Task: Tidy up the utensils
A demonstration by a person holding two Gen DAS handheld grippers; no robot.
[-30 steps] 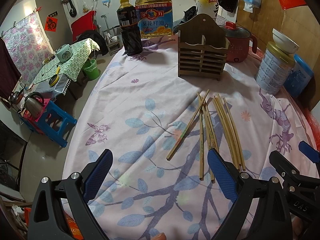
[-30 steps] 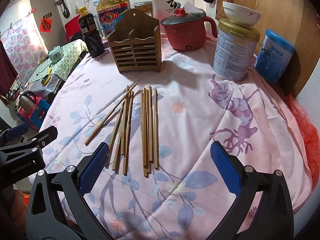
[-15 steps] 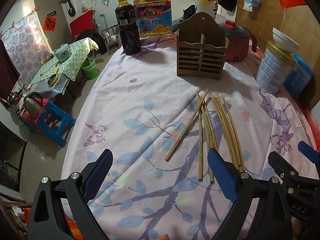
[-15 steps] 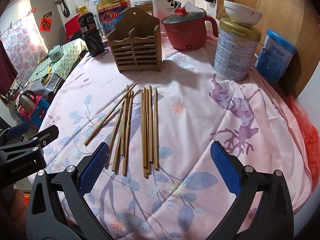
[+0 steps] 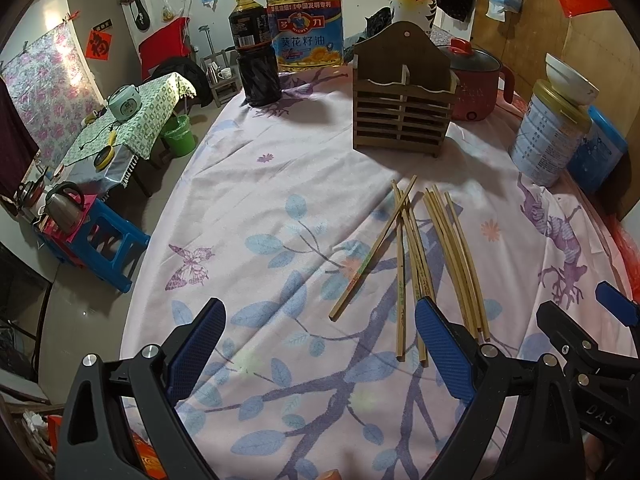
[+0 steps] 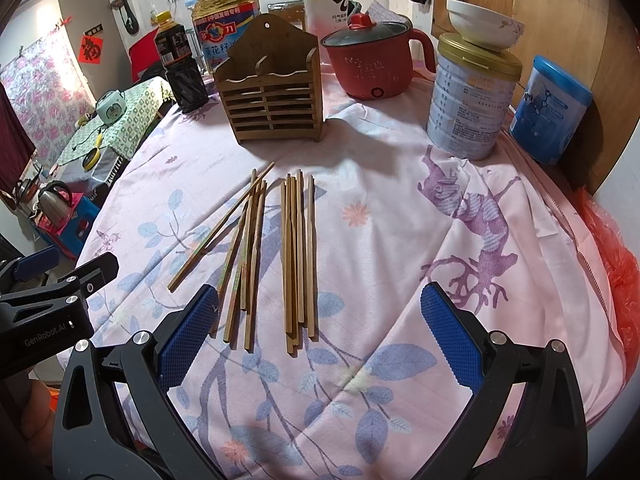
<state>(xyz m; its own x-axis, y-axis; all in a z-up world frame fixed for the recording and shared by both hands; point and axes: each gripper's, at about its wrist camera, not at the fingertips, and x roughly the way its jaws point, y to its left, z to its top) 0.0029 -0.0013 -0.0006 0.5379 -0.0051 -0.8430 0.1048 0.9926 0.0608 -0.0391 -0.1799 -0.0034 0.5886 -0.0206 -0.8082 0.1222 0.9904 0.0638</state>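
Observation:
Several bamboo chopsticks [image 6: 296, 252] lie in two loose bunches on the pink floral cloth, also in the left wrist view [image 5: 420, 256]. A wooden slatted chopstick holder [image 6: 272, 96] stands upright behind them, and in the left wrist view [image 5: 402, 104]. My right gripper [image 6: 320, 328] is open and empty, hovering just in front of the near ends of the chopsticks. My left gripper [image 5: 320, 344] is open and empty, to the left of the bunches, its right finger [image 5: 440, 344] near their ends.
A red electric pot [image 6: 372, 60], a tin with a bowl on top [image 6: 472, 96] and a blue canister [image 6: 548, 112] stand at the back right. An oil jug [image 5: 306, 20] and a dark bottle [image 5: 256, 60] stand at the back left. The table edge [image 5: 160, 240] drops off at left.
Both grippers have drifted very slightly forward toward the chopsticks. Both stay open. The chopsticks have not moved.

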